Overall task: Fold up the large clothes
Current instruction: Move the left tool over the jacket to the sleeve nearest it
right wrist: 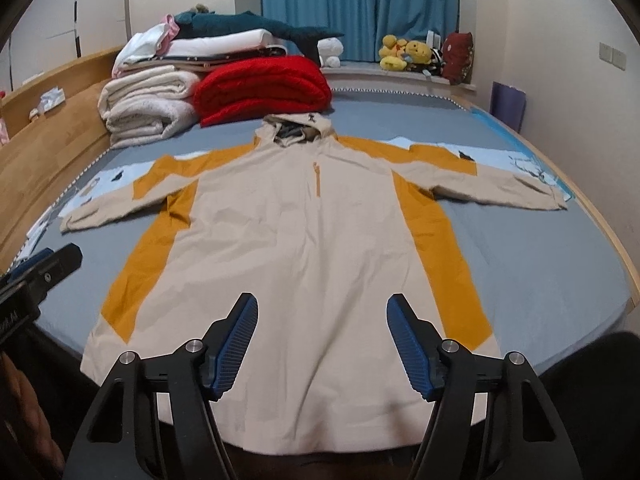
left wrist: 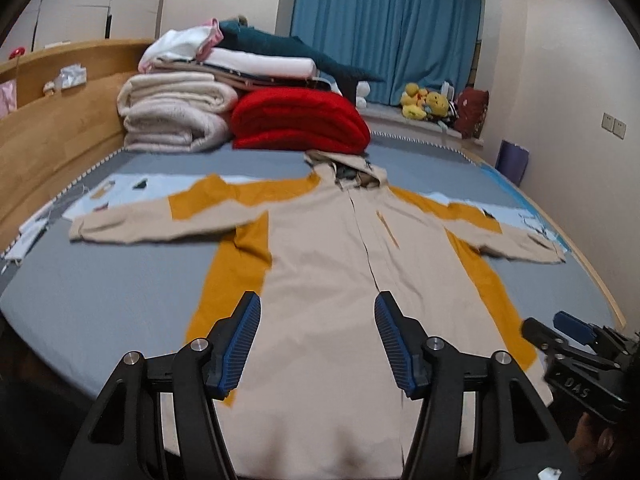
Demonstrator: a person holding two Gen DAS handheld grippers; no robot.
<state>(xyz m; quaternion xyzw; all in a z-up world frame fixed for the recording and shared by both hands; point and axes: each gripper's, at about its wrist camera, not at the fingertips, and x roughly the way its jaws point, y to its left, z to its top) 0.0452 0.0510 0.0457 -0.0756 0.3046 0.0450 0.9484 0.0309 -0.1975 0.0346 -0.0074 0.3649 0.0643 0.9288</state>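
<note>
A large beige hooded jacket (left wrist: 320, 248) with mustard-yellow panels lies flat and face up on the grey bed, sleeves spread to both sides and hood toward the far end; it also shows in the right wrist view (right wrist: 296, 232). My left gripper (left wrist: 318, 308) is open and empty, above the jacket's lower hem. My right gripper (right wrist: 322, 308) is open and empty, above the hem a little to the right. Each gripper shows at the edge of the other's view: the right gripper (left wrist: 572, 330) and the left gripper (right wrist: 44, 264).
Folded cream blankets (left wrist: 172, 116), a red blanket (left wrist: 296, 120) and stacked linens sit at the bed's far end. A wooden headboard (left wrist: 52, 136) runs along the left. Plush toys (left wrist: 424, 104) sit on the window ledge under blue curtains (left wrist: 384, 24). The grey bedsheet (left wrist: 100, 296) surrounds the jacket.
</note>
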